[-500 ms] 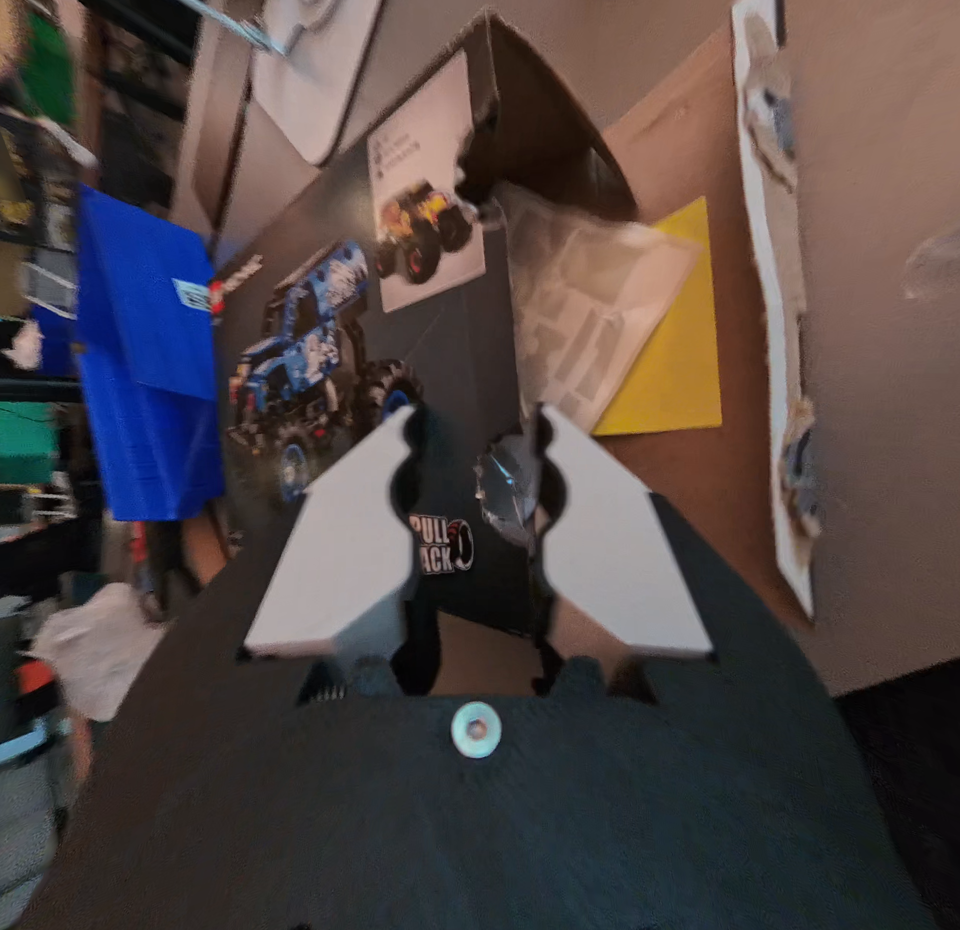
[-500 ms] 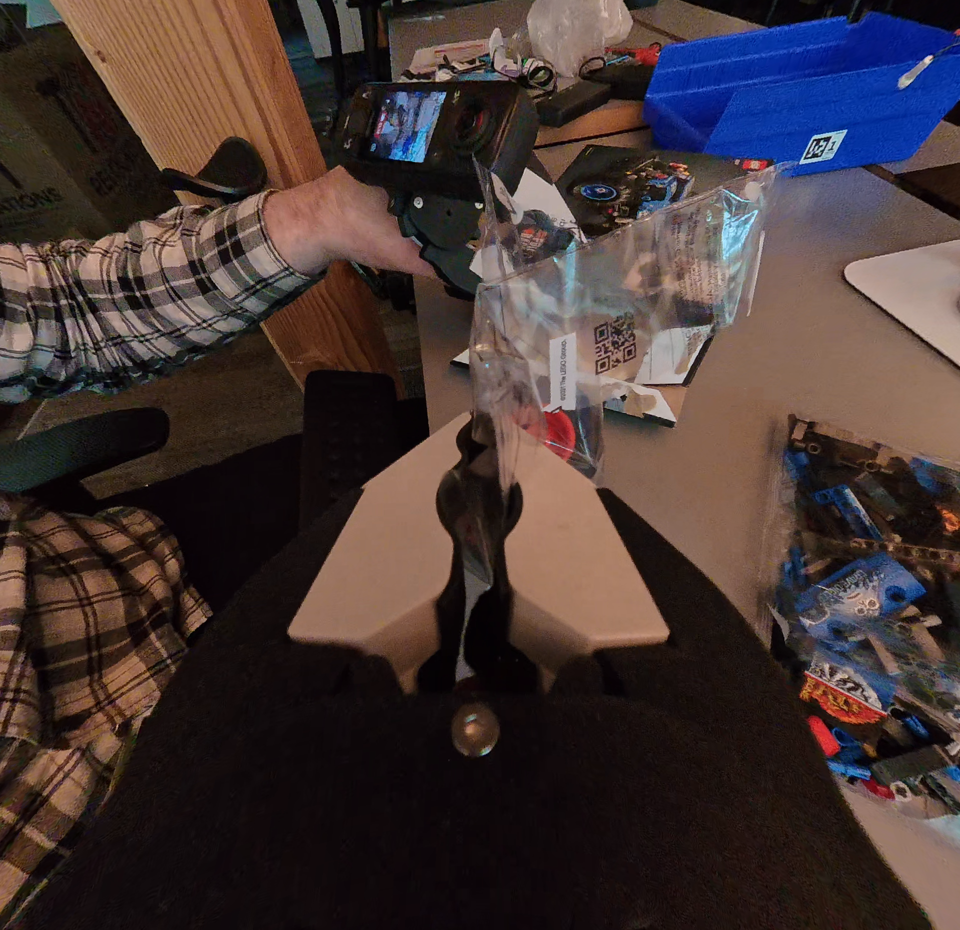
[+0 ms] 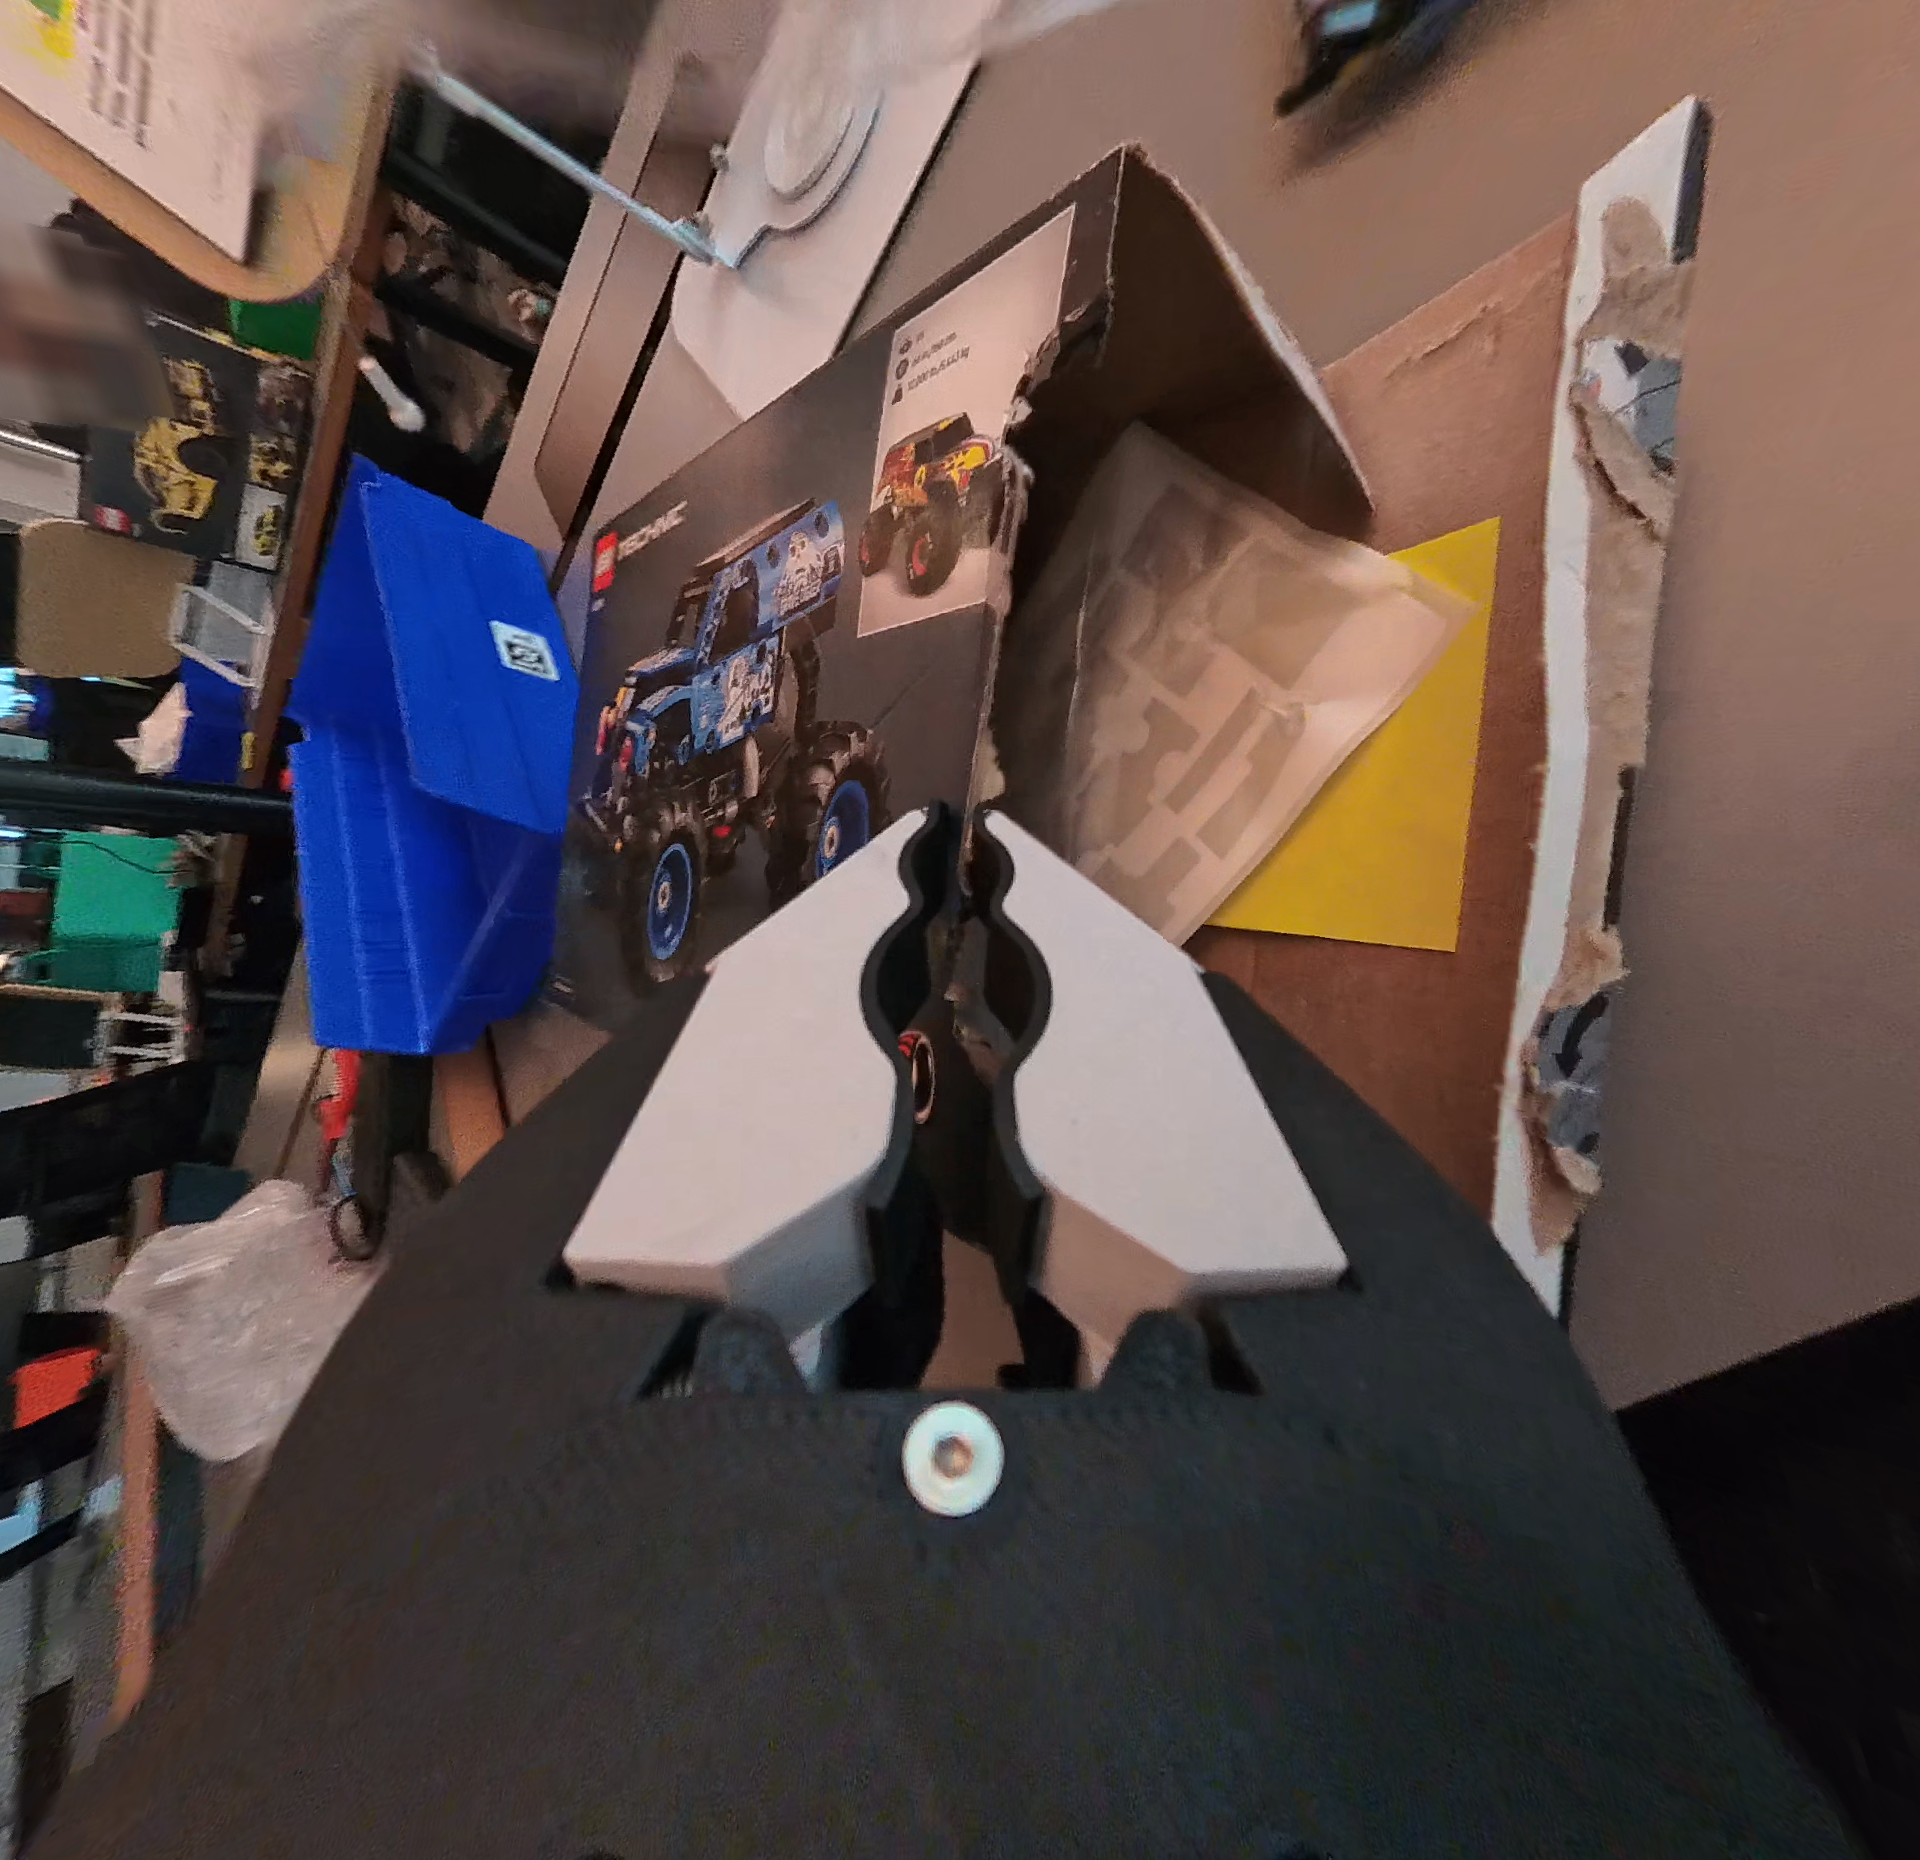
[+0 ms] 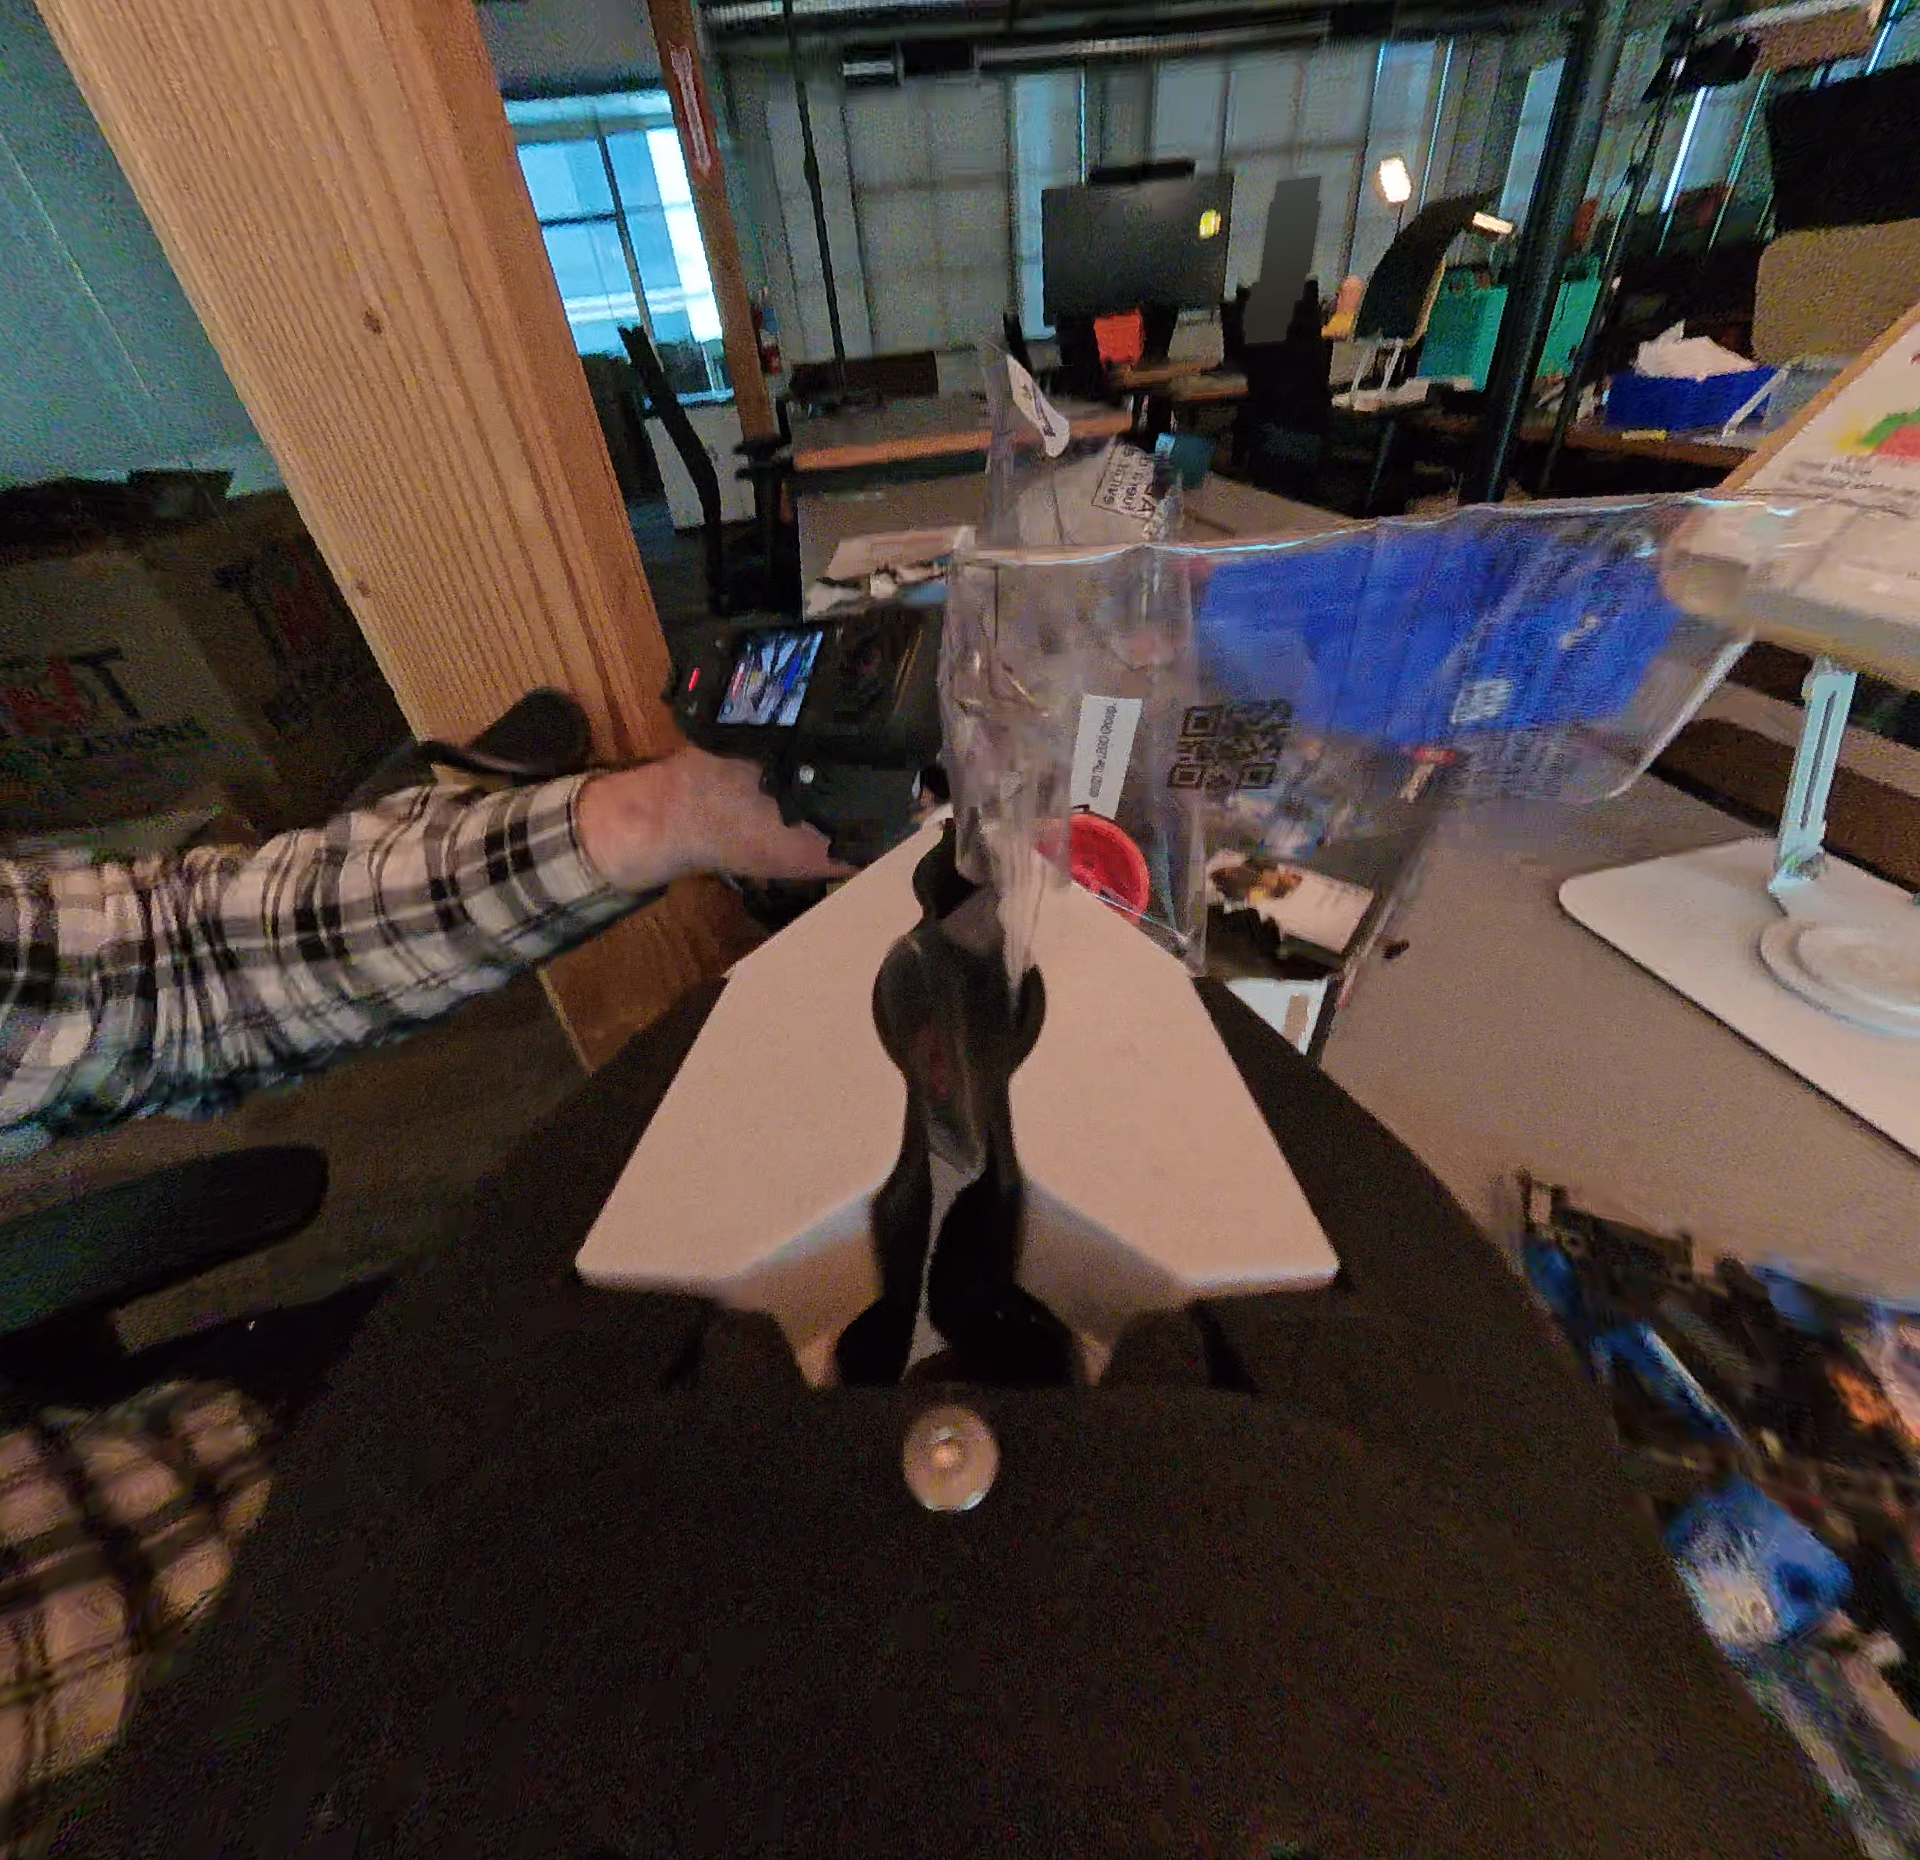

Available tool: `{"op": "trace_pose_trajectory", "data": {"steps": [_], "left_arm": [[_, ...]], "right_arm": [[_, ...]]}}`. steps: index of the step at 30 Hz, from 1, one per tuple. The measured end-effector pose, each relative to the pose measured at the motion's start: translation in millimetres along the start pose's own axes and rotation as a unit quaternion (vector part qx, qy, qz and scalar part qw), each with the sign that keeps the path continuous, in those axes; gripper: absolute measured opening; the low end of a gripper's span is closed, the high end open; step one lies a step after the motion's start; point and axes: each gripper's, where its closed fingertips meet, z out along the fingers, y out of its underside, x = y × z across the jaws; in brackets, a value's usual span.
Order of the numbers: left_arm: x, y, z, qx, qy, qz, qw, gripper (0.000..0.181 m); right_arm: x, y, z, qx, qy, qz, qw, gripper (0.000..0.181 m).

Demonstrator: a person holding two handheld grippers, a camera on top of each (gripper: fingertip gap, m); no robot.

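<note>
Your left gripper [image 3: 958, 823] closed on torn edge of toy box [image 3: 790, 667] — dark carton with blue truck picture, lying open-ended on desk [image 3: 1766, 667]. White sticker sheet [image 3: 1226, 688] and yellow paper [image 3: 1392, 802] poke from box mouth. Blue bin [image 3: 436, 771] just beside box. Your right gripper [image 4: 961, 875] pinched shut on clear plastic bag [image 4: 1299, 688] — bag held up above desk. Bagged parts [image 4: 1745, 1447] lie at right.

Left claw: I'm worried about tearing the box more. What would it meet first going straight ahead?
The left claw is shut on the toy box at its torn edge, so straight ahead lies more of that edge.
</note>
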Motion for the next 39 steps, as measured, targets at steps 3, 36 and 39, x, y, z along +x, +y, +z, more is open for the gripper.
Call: {"op": "trace_pose_trajectory", "data": {"steps": [3,36,39], "left_arm": [[8,-8,-2,0.006,0.010,-0.011,1.000,0.001],[51,-58,-20,0.118,0.125,-0.166,0.971,0.000],[60,-57,-16,0.115,0.129,-0.161,0.972,0.000]], "right_arm": [[10,6,31,0.017,0.005,0.015,1.000,0.000],[50,133,103,-0.213,0.047,0.126,0.968,0.000],[61,148,111,-0.216,0.062,0.138,0.965,0.000]]}}
